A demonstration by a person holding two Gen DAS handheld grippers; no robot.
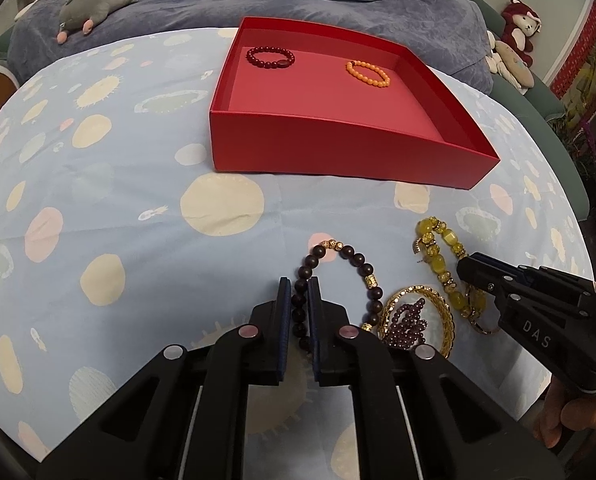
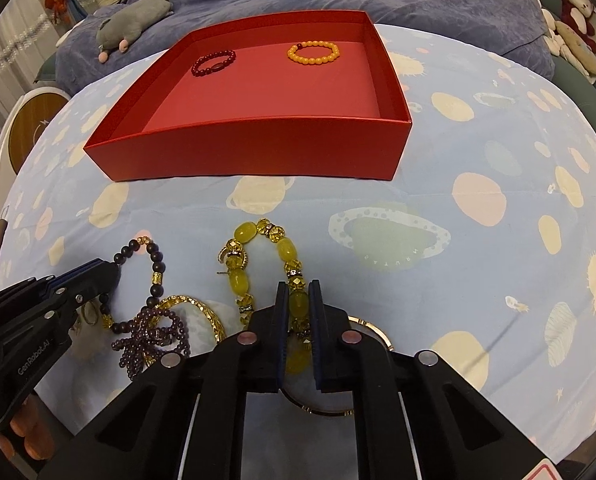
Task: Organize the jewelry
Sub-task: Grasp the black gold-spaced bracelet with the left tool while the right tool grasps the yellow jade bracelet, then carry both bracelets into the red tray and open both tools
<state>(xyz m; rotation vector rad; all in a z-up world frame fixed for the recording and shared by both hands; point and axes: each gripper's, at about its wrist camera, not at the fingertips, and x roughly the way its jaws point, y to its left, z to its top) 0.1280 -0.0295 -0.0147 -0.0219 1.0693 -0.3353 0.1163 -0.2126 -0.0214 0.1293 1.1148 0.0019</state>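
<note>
Table (image 1: 98, 184) under a planet-print cloth carries everything; a bed with plush toys sits behind. Red box (image 1: 338, 152) stands at the far middle, open-topped, so it reads as the drop spot: a dark red bracelet (image 1: 270, 57) and an orange bracelet (image 1: 368, 74) already lie apart on its floor. The rest of the jewelry is heaped on the near cloth. Left gripper (image 1: 300, 292) has its jaws closed on the brown bracelet (image 1: 354, 260), pinching the loop's left strand, the rest of the loop resting on the cloth. Right gripper (image 2: 298, 300) has its jaws closed on a big bead of the yellow bracelet (image 2: 258, 256), whose loop trails forward on the cloth. Purple beads (image 2: 154, 332) tangle with a gold chain bangle (image 2: 202, 308) between the two; a thin bangle (image 2: 374, 330) lies under the right gripper. Likely one strand each is gripped so both lift free of the heap; snagging neighbours is the risk.
</note>
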